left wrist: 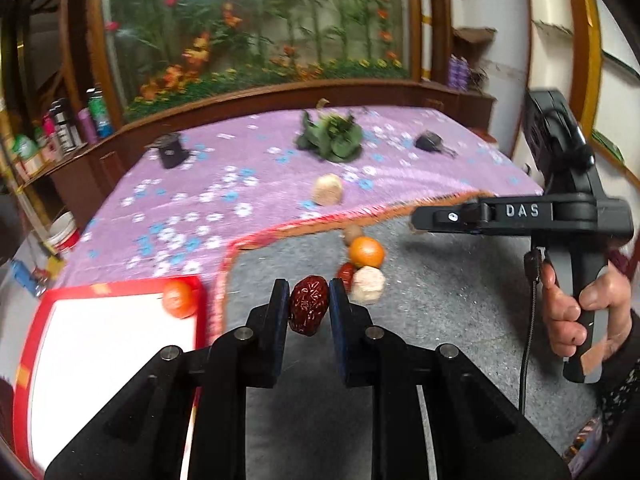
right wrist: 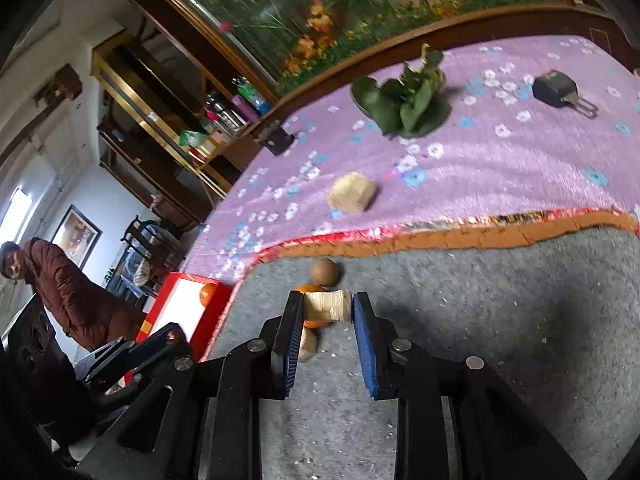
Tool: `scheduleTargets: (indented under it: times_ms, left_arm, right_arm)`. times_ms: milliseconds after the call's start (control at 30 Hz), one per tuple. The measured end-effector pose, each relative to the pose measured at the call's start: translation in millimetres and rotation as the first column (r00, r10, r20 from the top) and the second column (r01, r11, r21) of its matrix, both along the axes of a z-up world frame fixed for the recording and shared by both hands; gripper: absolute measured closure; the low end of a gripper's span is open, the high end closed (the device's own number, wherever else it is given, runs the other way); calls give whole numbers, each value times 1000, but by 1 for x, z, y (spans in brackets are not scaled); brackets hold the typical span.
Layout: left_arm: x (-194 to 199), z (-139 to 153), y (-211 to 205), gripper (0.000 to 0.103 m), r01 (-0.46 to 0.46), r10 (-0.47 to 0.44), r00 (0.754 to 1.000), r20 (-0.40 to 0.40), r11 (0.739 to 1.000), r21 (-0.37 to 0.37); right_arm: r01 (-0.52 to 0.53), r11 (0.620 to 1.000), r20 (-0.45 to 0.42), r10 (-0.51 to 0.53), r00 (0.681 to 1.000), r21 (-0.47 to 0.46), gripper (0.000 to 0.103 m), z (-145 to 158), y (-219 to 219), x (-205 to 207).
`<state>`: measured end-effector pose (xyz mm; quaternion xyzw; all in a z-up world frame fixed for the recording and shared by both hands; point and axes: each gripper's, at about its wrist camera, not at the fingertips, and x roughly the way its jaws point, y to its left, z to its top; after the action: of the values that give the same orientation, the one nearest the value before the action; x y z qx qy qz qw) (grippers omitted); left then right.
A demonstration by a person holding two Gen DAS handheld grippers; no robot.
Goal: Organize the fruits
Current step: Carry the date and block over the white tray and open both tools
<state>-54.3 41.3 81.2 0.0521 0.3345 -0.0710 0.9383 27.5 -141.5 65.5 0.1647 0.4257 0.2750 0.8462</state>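
My left gripper (left wrist: pixel 309 296) clamps a red date (left wrist: pixel 308 309); my right gripper (right wrist: pixel 327 307) grips a pale block (right wrist: pixel 327 306) above the grey mat (right wrist: pixel 500 340).

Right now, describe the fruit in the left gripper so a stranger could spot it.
Start at the grey mat in front of the purple flowered cloth. Above its near edge, the left gripper pinches a red date: dark, wrinkled and oval, unlike the smooth orange behind.
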Motion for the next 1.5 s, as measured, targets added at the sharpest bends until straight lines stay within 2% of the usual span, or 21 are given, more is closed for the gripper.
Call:
scheduleTargets:
  times_ms: [233,633,833,1100,1300,1500]
  left_arm:
    - [-23,20,23,86,-132,130,988,79,991,23]
    - [-41,32,56,86,-237,235,964,126,972,-3]
    - [-55,35,76,85,-284,282,947,155,959,-9]
    - [-73,35,114,85,-354,354,918,181,935,-34]
    - [-83,27,139,85,-394,398,902,168,917,-54]
    - [-85,6,156,85,-414,416,902,117,909,-41]
  right_arm:
    - [0,1000,30,0,1000,2,77,-1,1,-1]
    - [14,1000,36,-14,999,-4,77,-2,5,-9]
    - [-81,997,89,79,993,14,78,23,54,-32]
    - [-234,972,127,228,965,37,78,47,141,-60]
    - [-309,951,118,305,945,14,78,43,187,-79]
    - [-353,935,89,355,930,-43,78,22,221,-98]
